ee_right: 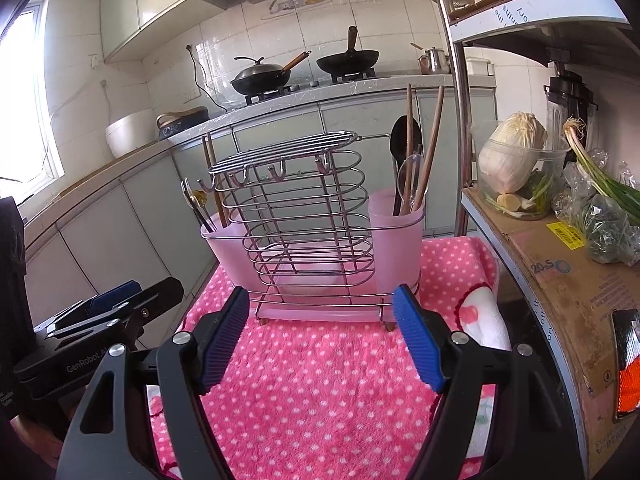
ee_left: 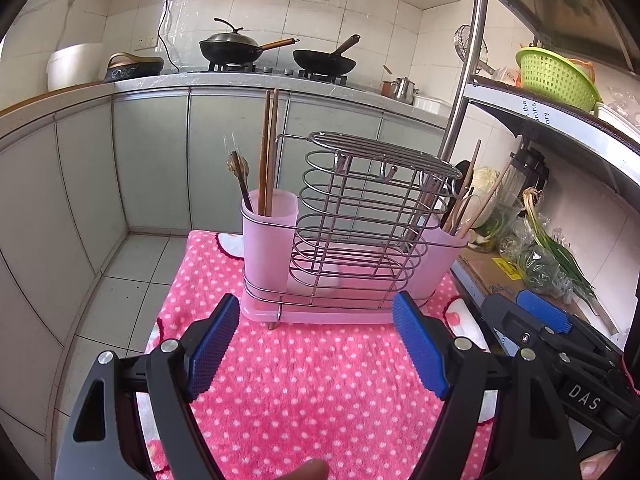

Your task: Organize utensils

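Both tools hang over the near part of the tabletop, which is covered by a pink dotted cloth [ee_left: 304, 384]. The left hand-held gripper [ee_left: 316, 346] has its blue pads wide apart with nothing between them; the right hand-held gripper [ee_right: 320, 340] is likewise spread and empty.

The rack [ee_left: 352, 232], a wire frame on a pink tray, stands toward the far edge of the tabletop, with a pink cup at each end. The left cup [ee_left: 270, 240] holds chopsticks [ee_left: 267, 152] and a dark-handled utensil; the right cup [ee_right: 396, 240] holds a black spoon [ee_right: 404, 140], a clear spoon and more chopsticks. No utensil lies loose on the cloth, so the sorting looks either finished or about to start by pulling something from a cup.

Risks, as I judge them: the rack is light and tall, so tugging a long chopstick sideways could tip it or drag it on the soft cloth. The thin, crossed handles in the right cup invite a grab of two at once. The shelf [ee_right: 532, 240] stands just beside the right edge of the tabletop and could catch the right tool.

The right view shows the black spoon clearly; the left view hides most of it behind the wire frame. The left view shows the chopsticks in the left cup full length.
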